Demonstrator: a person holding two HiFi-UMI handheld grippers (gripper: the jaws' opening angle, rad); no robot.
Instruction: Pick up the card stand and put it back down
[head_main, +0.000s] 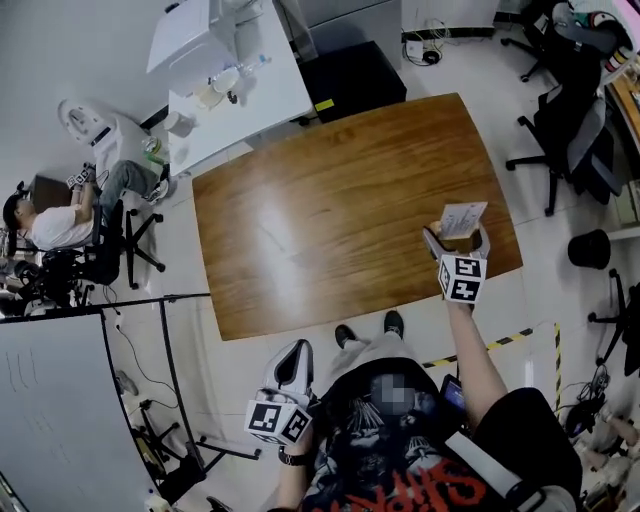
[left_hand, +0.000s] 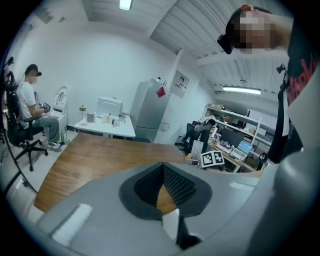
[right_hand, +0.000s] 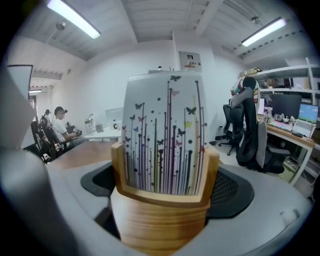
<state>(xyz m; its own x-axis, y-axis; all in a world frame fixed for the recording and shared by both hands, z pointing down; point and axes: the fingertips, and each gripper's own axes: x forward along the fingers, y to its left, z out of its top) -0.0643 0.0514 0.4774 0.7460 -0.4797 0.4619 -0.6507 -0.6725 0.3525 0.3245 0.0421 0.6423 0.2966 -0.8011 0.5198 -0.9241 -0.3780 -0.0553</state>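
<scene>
The left hand-held gripper (left_hand: 162, 170) is showing its jaws pressing together with nothing between them in its own view. The head view is adding that it is hanging low by the person's body, short of the near edge of the wooden surface (head_main: 330, 230). Beyond that hand-held gripper, a seated person (head_main: 60, 220) is working at the far left, and a white table (head_main: 250, 100) and a tall grey cabinet (left_hand: 150, 112) are standing past the surface. The right hand-held gripper (head_main: 458, 243) is reaching over the right near part of the surface, with office chairs (head_main: 575, 140) standing off to its right. Its jaws are clamping the wooden card stand (right_hand: 165, 220) from both sides. Whether the stand is resting on the surface or lifted off it, neither view is settling. The card (right_hand: 162, 140) is standing upright in the slot with its long axis vertical, its printed face turning toward that hand-held gripper and the slot running from jaw to jaw.
</scene>
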